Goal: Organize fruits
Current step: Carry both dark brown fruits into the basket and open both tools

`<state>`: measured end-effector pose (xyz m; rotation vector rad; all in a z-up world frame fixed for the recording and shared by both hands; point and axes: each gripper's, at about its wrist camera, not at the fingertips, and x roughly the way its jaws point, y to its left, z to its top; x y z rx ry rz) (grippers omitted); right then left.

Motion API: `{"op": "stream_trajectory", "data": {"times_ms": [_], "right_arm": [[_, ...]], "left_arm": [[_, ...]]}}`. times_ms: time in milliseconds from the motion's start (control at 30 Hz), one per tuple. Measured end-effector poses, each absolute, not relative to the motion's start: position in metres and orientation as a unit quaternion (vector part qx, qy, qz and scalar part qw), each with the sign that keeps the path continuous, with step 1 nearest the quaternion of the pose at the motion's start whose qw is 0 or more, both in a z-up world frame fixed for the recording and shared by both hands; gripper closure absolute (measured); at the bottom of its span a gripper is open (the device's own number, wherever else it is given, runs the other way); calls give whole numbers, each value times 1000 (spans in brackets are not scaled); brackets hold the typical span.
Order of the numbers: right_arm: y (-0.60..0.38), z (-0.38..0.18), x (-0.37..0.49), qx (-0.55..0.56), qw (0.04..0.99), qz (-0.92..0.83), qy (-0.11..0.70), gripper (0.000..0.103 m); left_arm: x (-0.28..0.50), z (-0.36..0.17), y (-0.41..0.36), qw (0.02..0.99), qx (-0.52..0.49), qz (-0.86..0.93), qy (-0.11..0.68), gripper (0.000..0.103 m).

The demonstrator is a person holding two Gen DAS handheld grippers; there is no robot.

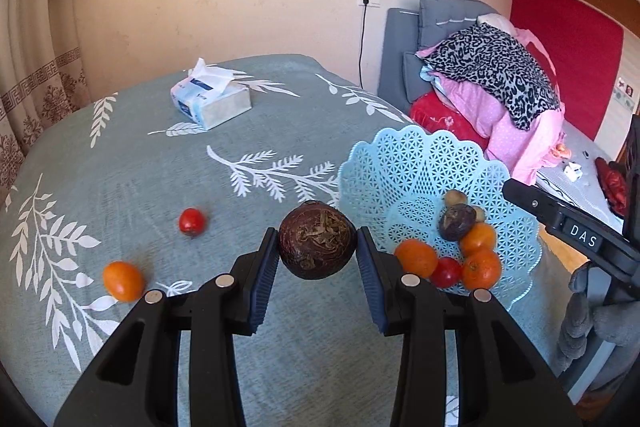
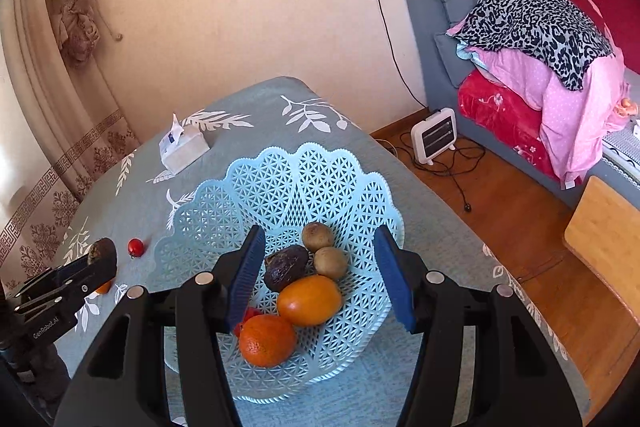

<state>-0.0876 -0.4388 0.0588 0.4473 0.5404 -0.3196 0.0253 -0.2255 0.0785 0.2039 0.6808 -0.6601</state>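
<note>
basket [image 2: 340, 187] holds 3 oranges [image 2: 309, 299], 2 kiwis [image 2: 317, 236], avocado [image 2: 285, 267].

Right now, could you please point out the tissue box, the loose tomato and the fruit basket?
tissue box [image 1: 212, 103], left wrist view, top face.
loose tomato [image 1: 192, 221], left wrist view, its middle.
fruit basket [image 2: 288, 179], right wrist view, far lattice wall.

Left gripper [image 1: 317, 251] clamping dark wrinkled fruit [image 1: 317, 239], blue basket [image 1: 404, 171] just right
</note>
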Motion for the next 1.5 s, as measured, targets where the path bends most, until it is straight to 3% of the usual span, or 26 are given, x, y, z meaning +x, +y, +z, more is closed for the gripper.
{"op": "stream_trajectory", "data": {"times_ms": [367,400,433,467,833,967,1167,1233,1500], "right_arm": [[-448,53,-90,232,922,-160,266,45],[-448,53,-90,232,922,-160,266,45],[-448,53,-90,232,922,-159,266,45],[-448,53,-90,231,923,-158,266,45],[-443,53,-88,226,923,-158,268,45],[-440,54,-88,223,924,-157,268,45],[-433,56,-87,210,927,-155,268,43],[-431,58,-87,208,929,-153,266,37],[-422,61,-86,195,933,-150,265,37]], "left_arm": [[24,66,-266,865,111,-351,341,63],[25,65,-268,864,111,-352,342,60],[25,64,-269,863,111,-353,344,47],[25,64,-268,864,107,-352,343,41],[28,66,-249,874,97,-332,342,41],[30,68,-238,881,94,-317,338,30],[35,69,-218,890,86,-293,338,26],[38,70,-210,893,82,-285,338,26],[51,69,-174,903,67,-249,343,26]]}}
